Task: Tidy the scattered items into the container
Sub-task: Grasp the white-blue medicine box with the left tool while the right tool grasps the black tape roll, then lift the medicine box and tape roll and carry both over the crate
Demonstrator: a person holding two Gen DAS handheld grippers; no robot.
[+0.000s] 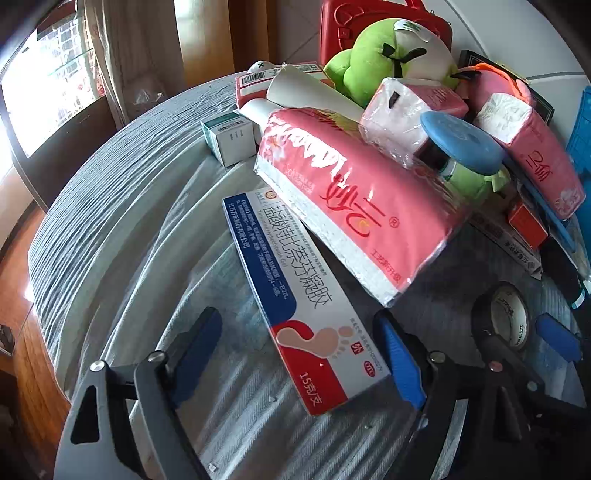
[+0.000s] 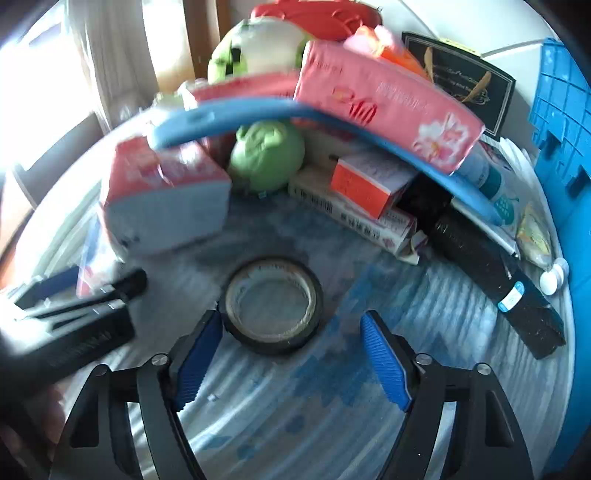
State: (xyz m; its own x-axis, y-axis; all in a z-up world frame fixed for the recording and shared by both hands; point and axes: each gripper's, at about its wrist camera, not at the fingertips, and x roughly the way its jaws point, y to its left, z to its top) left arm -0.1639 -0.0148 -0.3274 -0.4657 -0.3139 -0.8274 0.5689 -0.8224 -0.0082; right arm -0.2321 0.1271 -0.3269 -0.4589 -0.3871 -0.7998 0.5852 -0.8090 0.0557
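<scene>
A long white, blue and red medicine box (image 1: pixel 295 288) with a foot picture lies on the cloth, its near end between the jaws of my left gripper (image 1: pixel 297 317). The right pad (image 1: pixel 399 362) is at the box's edge and the left pad (image 1: pixel 199 343) stands apart from it, so the gripper is open. A black tape roll (image 2: pixel 271 306) lies flat just ahead of my right gripper (image 2: pixel 291 317). That gripper is open, with a gap at the right pad (image 2: pixel 384 362). The blue crate (image 2: pixel 554 110) stands at the far right.
A heap fills the back: pink tissue packs (image 1: pixel 354 206), a green plush (image 1: pixel 376 59), a blue strip (image 2: pixel 229 118), small boxes (image 2: pixel 369 181) and a black roll (image 2: pixel 495 277). A red case (image 1: pixel 369 22) stands behind. The cloth-covered table (image 1: pixel 129 221) drops off at the left.
</scene>
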